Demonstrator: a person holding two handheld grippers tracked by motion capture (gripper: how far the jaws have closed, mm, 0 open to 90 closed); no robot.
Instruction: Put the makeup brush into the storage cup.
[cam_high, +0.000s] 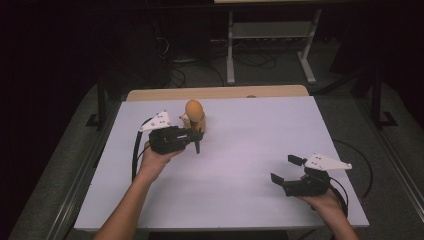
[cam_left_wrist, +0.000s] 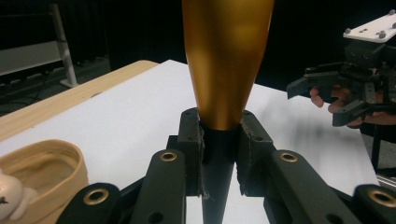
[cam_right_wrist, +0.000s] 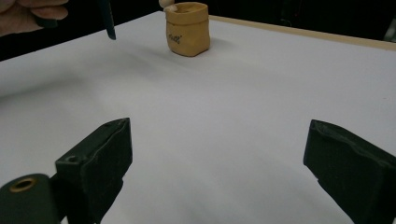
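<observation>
High view: left gripper (cam_high: 194, 136) at the far left of the white bench (cam_high: 240, 165), fingers clenched on the dark stem of a gold, egg-topped object (cam_high: 194, 111), held upright. Just beside it stands a tan pouch-shaped pot (cam_right_wrist: 187, 28) with a small white figure (cam_left_wrist: 9, 196) at its rim. Right gripper (cam_high: 286, 169) rests near right, fingers released, grasping nothing.

The golden tool (cam_left_wrist: 227, 60) is running off the left gripper view's top edge, and the tan pot (cam_left_wrist: 44, 177) is getting cropped at the bottom-left corner.
</observation>
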